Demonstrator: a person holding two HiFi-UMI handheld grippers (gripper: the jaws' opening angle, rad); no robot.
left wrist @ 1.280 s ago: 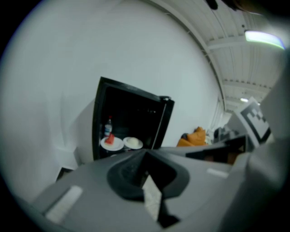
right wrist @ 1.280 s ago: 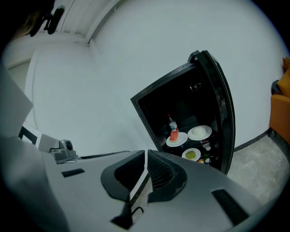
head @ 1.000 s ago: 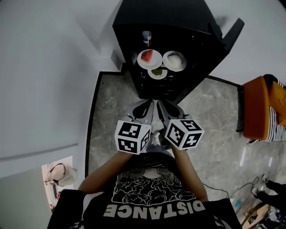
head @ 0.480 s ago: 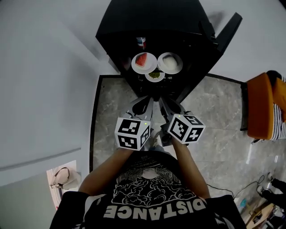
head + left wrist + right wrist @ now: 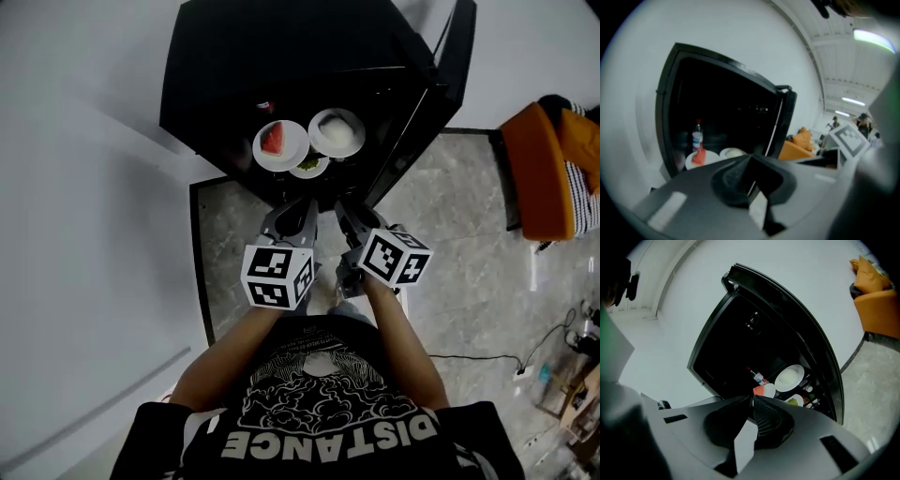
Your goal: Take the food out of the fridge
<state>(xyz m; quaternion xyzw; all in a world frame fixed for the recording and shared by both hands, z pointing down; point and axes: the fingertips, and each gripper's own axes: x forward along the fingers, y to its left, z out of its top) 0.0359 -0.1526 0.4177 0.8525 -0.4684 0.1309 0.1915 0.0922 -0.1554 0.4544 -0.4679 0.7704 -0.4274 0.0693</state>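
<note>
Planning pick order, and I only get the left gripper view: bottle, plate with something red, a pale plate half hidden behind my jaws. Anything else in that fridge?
Observer: Yes, a small plate with green food, the frontmost of the three plates.
Operator: What's on the pale plate?
Observer: A white mound; can't tell what food it is.
Operator: Is the right hand-held gripper carrying anything?
Observer: No. It's shut with nothing between its jaws.
</note>
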